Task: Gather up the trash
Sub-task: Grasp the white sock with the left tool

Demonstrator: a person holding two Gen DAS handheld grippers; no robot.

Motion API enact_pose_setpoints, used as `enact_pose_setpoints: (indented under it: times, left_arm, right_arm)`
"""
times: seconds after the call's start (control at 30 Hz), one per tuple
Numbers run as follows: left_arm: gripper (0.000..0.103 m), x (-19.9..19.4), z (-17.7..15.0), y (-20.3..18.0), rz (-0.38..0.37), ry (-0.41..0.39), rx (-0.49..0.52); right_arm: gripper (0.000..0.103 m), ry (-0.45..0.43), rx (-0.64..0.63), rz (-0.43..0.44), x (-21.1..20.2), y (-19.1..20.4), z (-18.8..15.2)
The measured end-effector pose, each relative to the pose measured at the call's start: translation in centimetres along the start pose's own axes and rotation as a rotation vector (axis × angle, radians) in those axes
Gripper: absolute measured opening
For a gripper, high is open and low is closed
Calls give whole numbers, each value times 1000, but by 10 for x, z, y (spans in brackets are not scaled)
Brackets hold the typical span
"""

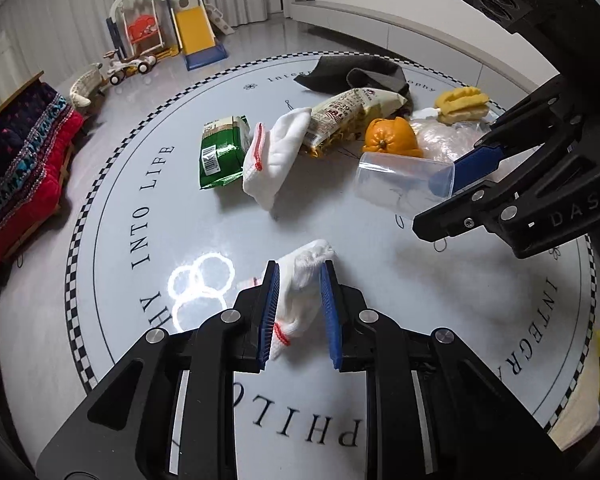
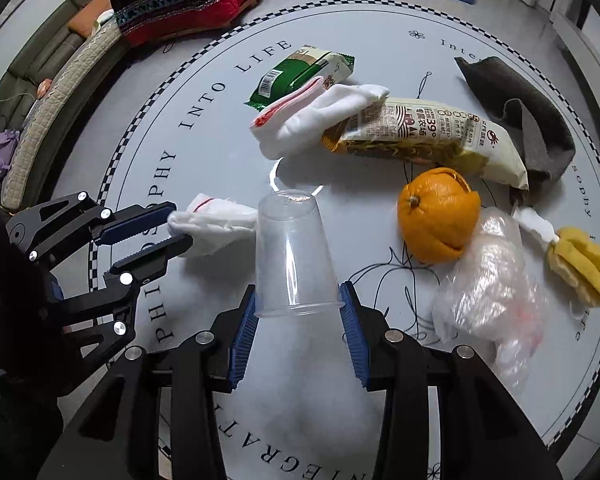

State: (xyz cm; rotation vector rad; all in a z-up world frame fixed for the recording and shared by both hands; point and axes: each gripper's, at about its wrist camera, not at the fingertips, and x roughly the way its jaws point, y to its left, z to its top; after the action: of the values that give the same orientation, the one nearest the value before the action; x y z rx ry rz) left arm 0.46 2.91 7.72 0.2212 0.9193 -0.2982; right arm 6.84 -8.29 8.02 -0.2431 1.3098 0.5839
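My left gripper (image 1: pixel 299 276) is shut on a small white sock with red trim (image 1: pixel 304 280), held just over the round white table (image 1: pixel 340 380); it also shows in the right wrist view (image 2: pixel 180 232) with the sock (image 2: pixel 216 224). My right gripper (image 2: pixel 298 300) is shut on the rim of a clear plastic cup (image 2: pixel 292 252); in the left wrist view the cup (image 1: pixel 400 184) hangs between its fingers (image 1: pixel 440 216). On the table lie orange peel (image 2: pixel 436 220), a crumpled clear plastic bag (image 2: pixel 492 292), a cream noodle wrapper (image 2: pixel 428 136) and a green wrapper (image 2: pixel 300 74).
A second white sock (image 2: pixel 316 120) lies between the wrappers. A dark grey cloth (image 2: pixel 528 120) and a yellow sponge brush (image 2: pixel 580 264) lie at the table's far right. A red patterned cushion (image 1: pixel 16 176) and toy slide (image 1: pixel 196 32) are on the floor beyond.
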Motion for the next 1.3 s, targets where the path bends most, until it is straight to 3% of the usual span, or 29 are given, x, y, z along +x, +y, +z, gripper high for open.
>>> enact_pose_setpoints:
  times: [0.17, 0.27, 0.3, 0.33, 0.37, 0.4, 0.43, 0.63, 0.87, 1.03, 1.3]
  left_arm:
    - [21, -30, -16, 2, 17, -34, -32]
    - [21, -21, -23, -7, -13, 21, 8]
    - [21, -18, -24, -13, 12, 24, 31]
    - [29, -15, -25, -18, 42, 25, 48]
    - [42, -12, -25, -18, 48, 26, 41]
    - [86, -9, -22, -16, 52, 14, 12]
    - [97, -11, -23, -14, 62, -10, -5]
    - [97, 14, -17, -13, 77, 27, -9]
    - [95, 44, -13, 1, 47, 82, -99]
    - [78, 62, -12, 7, 46, 145, -142]
    - [58, 70, -11, 12, 74, 177, -177]
  right_arm:
    - [43, -28, -22, 3, -15, 29, -18]
    - [43, -45, -26, 7, -23, 37, -25]
    - [43, -49, -26, 6, -25, 38, -26]
    - [43, -53, -24, 4, -28, 37, -28]
    - [43, -56, -20, 4, -30, 35, -30]
    - [43, -58, -14, 4, -31, 32, -30]
    - [43, -58, -10, 3, -31, 30, -31]
    - [43, -56, 27, 8, -29, 10, -34]
    - [43, -42, 35, 21, -18, -3, -28]
    - [43, -28, 45, 33, -5, -12, -19]
    - [43, -11, 56, 46, 12, -20, -10]
